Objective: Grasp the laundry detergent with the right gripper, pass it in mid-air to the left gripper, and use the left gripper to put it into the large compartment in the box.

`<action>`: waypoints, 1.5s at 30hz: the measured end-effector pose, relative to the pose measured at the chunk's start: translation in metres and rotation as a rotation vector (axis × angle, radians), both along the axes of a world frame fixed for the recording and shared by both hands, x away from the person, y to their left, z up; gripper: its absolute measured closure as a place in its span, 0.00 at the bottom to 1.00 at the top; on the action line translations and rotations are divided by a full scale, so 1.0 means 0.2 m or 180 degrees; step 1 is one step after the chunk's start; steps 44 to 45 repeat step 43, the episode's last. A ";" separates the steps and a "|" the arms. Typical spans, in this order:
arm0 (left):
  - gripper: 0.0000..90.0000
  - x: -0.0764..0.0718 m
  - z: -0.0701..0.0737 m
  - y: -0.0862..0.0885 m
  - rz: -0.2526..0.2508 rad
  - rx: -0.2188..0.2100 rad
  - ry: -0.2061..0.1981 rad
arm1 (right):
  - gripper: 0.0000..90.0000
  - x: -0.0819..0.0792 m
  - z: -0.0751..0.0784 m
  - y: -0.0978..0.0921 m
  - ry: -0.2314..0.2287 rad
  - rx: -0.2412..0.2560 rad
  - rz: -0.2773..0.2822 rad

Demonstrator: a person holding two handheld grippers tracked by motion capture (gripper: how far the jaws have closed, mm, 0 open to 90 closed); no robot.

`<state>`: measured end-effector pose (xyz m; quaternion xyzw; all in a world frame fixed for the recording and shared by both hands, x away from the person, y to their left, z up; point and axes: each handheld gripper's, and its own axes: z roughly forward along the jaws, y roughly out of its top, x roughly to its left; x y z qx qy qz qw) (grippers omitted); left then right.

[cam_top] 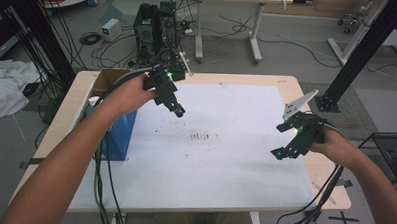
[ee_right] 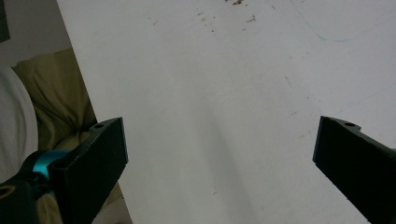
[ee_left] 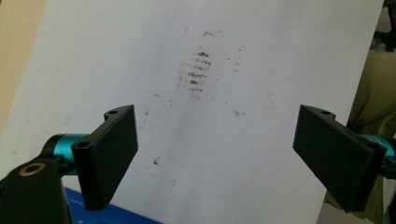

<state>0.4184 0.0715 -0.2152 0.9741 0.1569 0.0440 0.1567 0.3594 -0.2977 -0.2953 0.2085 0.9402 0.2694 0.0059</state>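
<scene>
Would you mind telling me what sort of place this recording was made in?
Most likely a robotics or research lab. Loose cables sprawl over the grey floor around a computer tower, black framing struts stand beside the table, and its white sheet serves as a plain work surface.

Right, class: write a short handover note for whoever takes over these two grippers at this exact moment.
Left gripper: open, holding nothing, raised over the far left part of the white sheet, next to the blue box.
Right gripper: open, holding nothing, raised over the sheet's right edge.
Things: the brown smudges sit mid-sheet, between the grippers; an open cardboard box stands at the far left corner.
Done: nothing picked up that can be seen.
Left: probably everything; neither gripper touches anything yet.
</scene>
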 end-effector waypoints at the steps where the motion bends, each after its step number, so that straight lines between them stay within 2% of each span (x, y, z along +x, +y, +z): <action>1: 0.16 0.00 -0.01 -0.01 -0.0030 -0.0009 -0.0015 | 0.02 0.00 0.00 0.00 0.0009 -0.0013 -0.0029; 2: 0.16 0.00 -0.02 -0.02 0.0019 -0.0065 -0.0003 | 0.02 0.01 0.00 0.01 -0.0007 0.0003 -0.0002; 3: 0.16 0.01 -0.02 -0.02 -0.0043 -0.0011 -0.0015 | 0.02 0.02 0.00 0.01 -0.0001 -0.0004 -0.0005; 5: 0.16 0.02 -0.03 -0.03 -0.0024 -0.0044 -0.0021 | 0.02 0.02 0.00 0.02 -0.0010 0.0000 -0.0017; 6: 0.16 0.03 -0.02 -0.03 -0.0074 0.0009 -0.0010 | 0.02 0.03 0.00 0.02 0.0007 -0.0002 0.0003; 7: 0.16 0.03 -0.03 -0.04 -0.0057 -0.0039 -0.0015 | 0.02 0.03 0.00 0.02 0.0006 -0.0011 -0.0003; 13: 0.16 0.07 -0.05 -0.06 -0.0068 -0.0037 -0.0001 | 0.02 0.05 0.00 0.02 0.0040 -0.0001 -0.0017; 14: 0.16 0.07 -0.05 -0.07 -0.0078 0.0006 0.0013 | 0.02 0.06 -0.01 0.02 0.0022 0.0010 -0.0010; 15: 0.16 0.07 -0.06 -0.07 -0.0080 -0.0049 -0.0027 | 0.02 0.06 -0.01 0.02 0.0041 0.0006 -0.0014; 17: 0.16 0.08 -0.06 -0.08 -0.0086 -0.0026 0.0002 | 0.02 0.06 -0.01 0.02 0.0041 0.0005 -0.0018; 21: 0.16 0.08 -0.07 -0.09 -0.0089 -0.0032 0.0011 | 0.02 0.07 -0.01 0.03 0.0029 0.0013 0.0008; 22: 0.16 0.08 -0.06 -0.10 -0.0101 0.0023 0.0011 | 0.02 0.07 -0.01 0.03 0.0042 0.0003 0.0000; 25: 0.16 0.08 -0.07 -0.10 -0.0108 -0.0020 0.0002 | 0.02 0.07 -0.01 0.04 0.0042 -0.0006 0.0014; 28: 0.16 0.08 -0.06 -0.09 -0.0114 0.0032 0.0033 | 0.02 0.07 -0.01 0.04 0.0052 -0.0018 0.0007; 29: 0.16 0.08 -0.07 -0.09 -0.0097 -0.0022 0.0035 | 0.02 0.07 -0.01 0.04 0.0049 -0.0016 0.0010; 30: 0.16 0.08 -0.06 -0.09 -0.0111 0.0023 0.0052 | 0.02 0.07 -0.01 0.04 0.0038 -0.0002 0.0020; 35: 0.16 0.08 -0.06 -0.08 -0.0121 0.0005 0.0042 | 0.02 0.07 -0.01 0.04 0.0034 -0.0010 0.0033; 36: 0.16 0.08 -0.07 -0.08 -0.0074 -0.0058 0.0040 | 0.02 0.07 -0.01 0.04 0.0034 -0.0011 0.0032; 38: 0.16 0.08 -0.06 -0.08 -0.0124 0.0012 0.0030 | 0.02 0.07 -0.01 0.05 0.0045 -0.0012 0.0002; 45: 0.16 0.07 -0.06 -0.07 -0.0126 -0.0034 0.0030 | 0.02 0.07 -0.01 0.05 0.0012 -0.0014 0.0047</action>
